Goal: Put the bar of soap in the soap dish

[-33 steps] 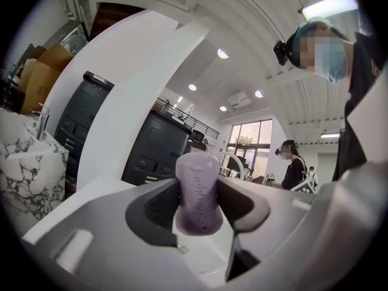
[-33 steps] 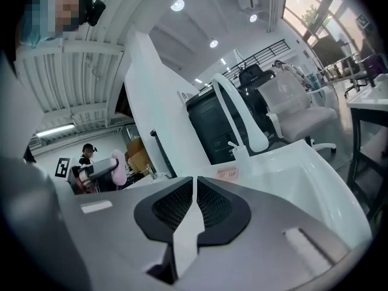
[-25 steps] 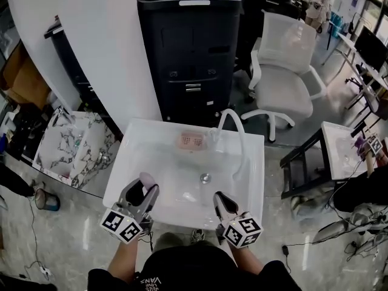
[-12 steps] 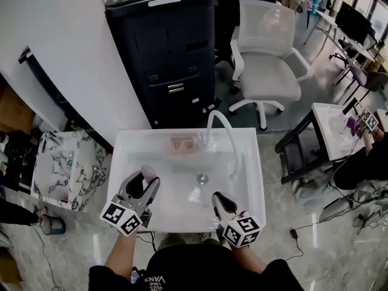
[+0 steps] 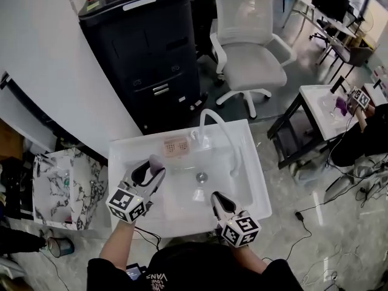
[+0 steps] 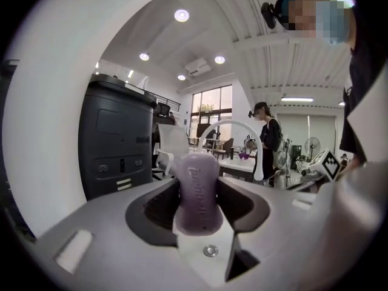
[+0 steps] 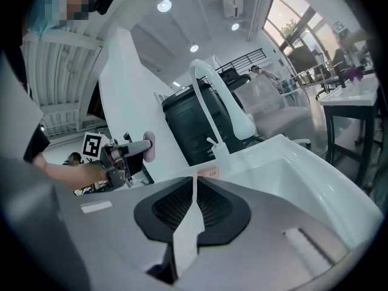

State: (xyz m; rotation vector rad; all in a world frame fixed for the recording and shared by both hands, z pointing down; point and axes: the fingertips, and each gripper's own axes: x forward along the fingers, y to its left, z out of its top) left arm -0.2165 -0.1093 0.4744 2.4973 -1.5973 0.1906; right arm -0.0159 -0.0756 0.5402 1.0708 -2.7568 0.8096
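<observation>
A pale lilac bar of soap (image 5: 156,161) stands upright between the jaws of my left gripper (image 5: 151,170), which is shut on it over the left part of the white sink (image 5: 251,180). In the left gripper view the soap (image 6: 196,190) fills the gap between the dark pads. The pink soap dish (image 5: 176,145) sits on the sink's back rim, just beyond the soap and left of the white faucet (image 5: 213,124). My right gripper (image 5: 217,197) hovers at the sink's near edge, shut and empty (image 7: 195,183). From its view, the left gripper (image 7: 124,153) shows with the soap (image 7: 147,147), and the dish (image 7: 207,173).
A black cabinet (image 5: 139,59) stands right behind the sink, with a white office chair (image 5: 248,47) beside it. A marble-patterned box (image 5: 57,187) lies on the floor at the left. A second sink table (image 5: 327,105) and a person are at the right.
My left gripper has carried the soap forward over the basin, closer to the pink dish, and rolled a little. The right gripper has stayed at the near edge.
</observation>
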